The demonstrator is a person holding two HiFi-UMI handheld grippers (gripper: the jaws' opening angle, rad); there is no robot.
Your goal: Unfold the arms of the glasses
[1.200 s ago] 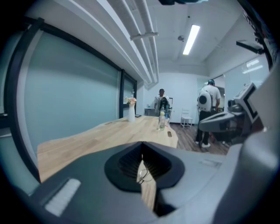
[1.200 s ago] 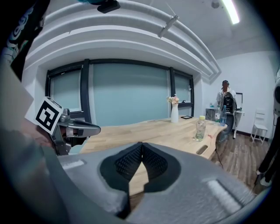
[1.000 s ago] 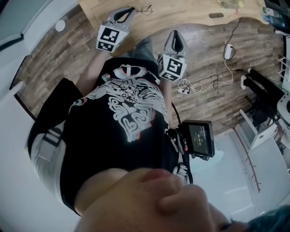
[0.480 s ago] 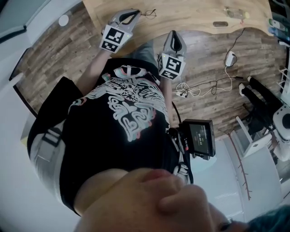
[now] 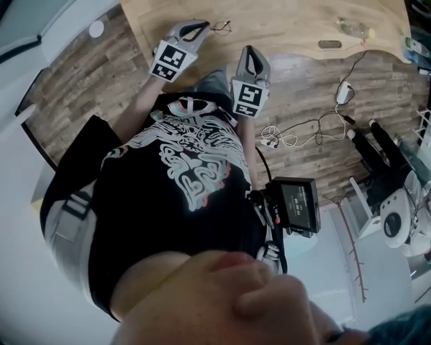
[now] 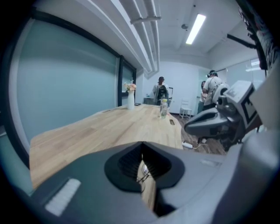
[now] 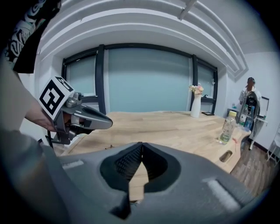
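as both claws hover at the near edge of the wooden surface [image 5: 283,20], the glasses [image 5: 221,27] lie on it just past the tips of the left claw [image 5: 199,27], a little to their right in the head view. in the left gripper view the thin wire frame shows through the narrow gap below the tips, beyond the claw and not touching it; it is too small to tell whether the arms are folded. the left claw's jaws meet at their tips with nothing between them. the right claw [image 5: 250,55] sits to the right of the left one and nearer the person, apart from the glasses. its jaws are also pressed together at the tips and empty, with bare wood showing beyond them.

farther right on the surface stands a clear bottle [image 7: 226,127], upright, with an oval slot [image 7: 226,155] in the wood near it. a white vase [image 7: 195,105] of flowers stands at the far end by the glass wall. a person [image 7: 250,98] stands beyond the bottle. in the head view, cables [image 5: 296,128] trail over the plank floor to the right, and a small screen [image 5: 296,205] hangs at the wearer's hip.
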